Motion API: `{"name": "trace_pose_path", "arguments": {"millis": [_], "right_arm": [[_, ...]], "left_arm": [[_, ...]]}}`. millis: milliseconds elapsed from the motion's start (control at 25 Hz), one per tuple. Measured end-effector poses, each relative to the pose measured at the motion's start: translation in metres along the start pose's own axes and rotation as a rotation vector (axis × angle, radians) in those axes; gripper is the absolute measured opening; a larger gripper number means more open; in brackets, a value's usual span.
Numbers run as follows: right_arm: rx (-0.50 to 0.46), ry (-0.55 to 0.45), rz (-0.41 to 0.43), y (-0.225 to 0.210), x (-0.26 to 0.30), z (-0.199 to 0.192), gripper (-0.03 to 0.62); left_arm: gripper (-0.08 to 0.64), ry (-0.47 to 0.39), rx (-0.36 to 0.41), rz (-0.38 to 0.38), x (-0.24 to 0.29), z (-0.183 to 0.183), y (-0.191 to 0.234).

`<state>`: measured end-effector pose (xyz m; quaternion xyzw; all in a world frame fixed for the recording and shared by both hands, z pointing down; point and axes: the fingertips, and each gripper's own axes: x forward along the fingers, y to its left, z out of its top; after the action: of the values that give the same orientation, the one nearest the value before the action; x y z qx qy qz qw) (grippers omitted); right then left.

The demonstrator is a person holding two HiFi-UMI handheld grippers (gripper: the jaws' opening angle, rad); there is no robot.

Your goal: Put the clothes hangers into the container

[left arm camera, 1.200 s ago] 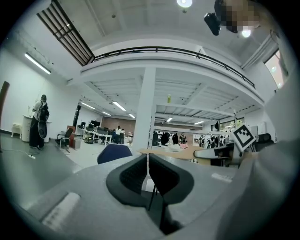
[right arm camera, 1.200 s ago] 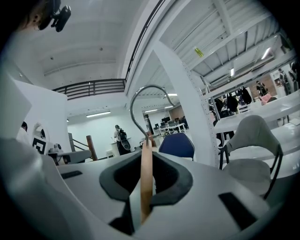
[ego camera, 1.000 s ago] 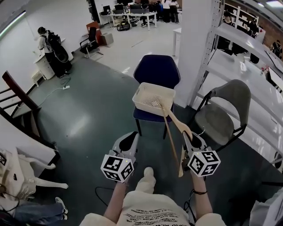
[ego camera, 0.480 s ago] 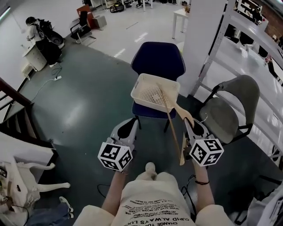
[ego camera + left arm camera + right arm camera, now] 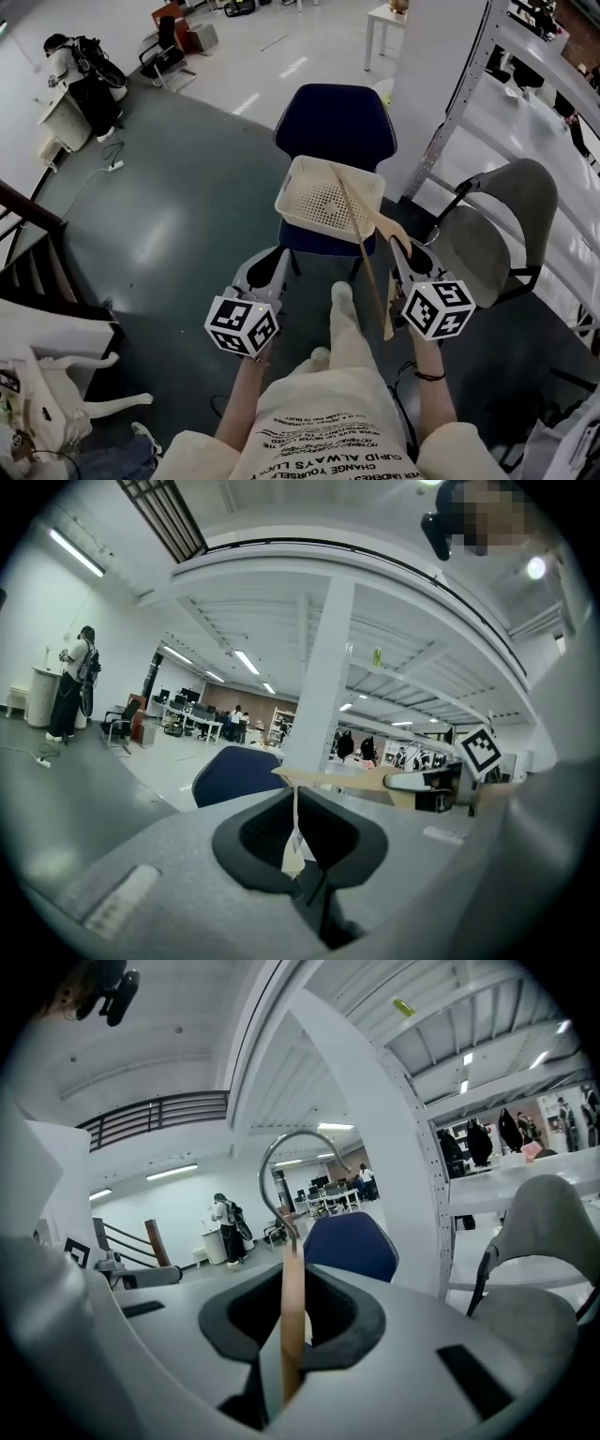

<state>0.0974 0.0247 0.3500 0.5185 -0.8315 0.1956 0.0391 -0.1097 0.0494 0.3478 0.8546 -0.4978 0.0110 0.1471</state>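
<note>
A cream perforated basket (image 5: 319,202) sits on the seat of a blue chair (image 5: 336,122). My right gripper (image 5: 401,255) is shut on a wooden clothes hanger (image 5: 366,253), whose far arm reaches over the basket's right side. In the right gripper view the hanger's wood (image 5: 292,1326) stands edge-on between the jaws of the right gripper (image 5: 281,1372), its metal hook (image 5: 281,1157) curving above. My left gripper (image 5: 272,267) hangs lower left of the basket, jaws together and holding nothing. In the left gripper view a small pale tag (image 5: 293,855) shows in front of the left gripper (image 5: 305,883).
A grey chair (image 5: 506,225) stands right of the blue one. A white column (image 5: 441,84) and a metal shelving rack (image 5: 534,56) rise behind it. My foot (image 5: 342,295) is stepped forward between the grippers. A person stands far left.
I have stepped closer to the blue chair, one foot now forward. Both grippers and the hanger have moved toward the basket, and the hanger's far arm reaches further over it.
</note>
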Motion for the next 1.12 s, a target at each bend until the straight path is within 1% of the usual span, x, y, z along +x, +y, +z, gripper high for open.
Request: {"name": "trace_pose_path", "arguments": {"millis": [120, 280, 520, 760, 920, 1120], "right_arm": [[-0.01, 0.014, 0.008, -0.009, 0.026, 0.005, 0.054], [-0.055, 0.041, 0.036, -0.037, 0.074, 0.023, 0.054], [-0.094, 0.119, 0.096, -0.065, 0.142, 0.034, 0.054], [-0.156, 0.22, 0.163, -0.082, 0.199, 0.029, 0.054], [-0.198, 0.29, 0.206, -0.096, 0.238, 0.019, 0.054], [-0.291, 0.364, 0.244, -0.108, 0.283, 0.001, 0.054]], "left_arm": [[0.028, 0.004, -0.006, 0.014, 0.021, 0.005, 0.019], [0.028, 0.019, -0.019, 0.032, 0.07, 0.01, 0.039], [0.028, 0.049, -0.059, 0.061, 0.13, 0.012, 0.066], [0.028, 0.094, -0.107, 0.091, 0.176, 0.0, 0.087], [0.028, 0.13, -0.136, 0.115, 0.204, -0.014, 0.104], [0.028, 0.18, -0.182, 0.139, 0.234, -0.034, 0.126]]}}
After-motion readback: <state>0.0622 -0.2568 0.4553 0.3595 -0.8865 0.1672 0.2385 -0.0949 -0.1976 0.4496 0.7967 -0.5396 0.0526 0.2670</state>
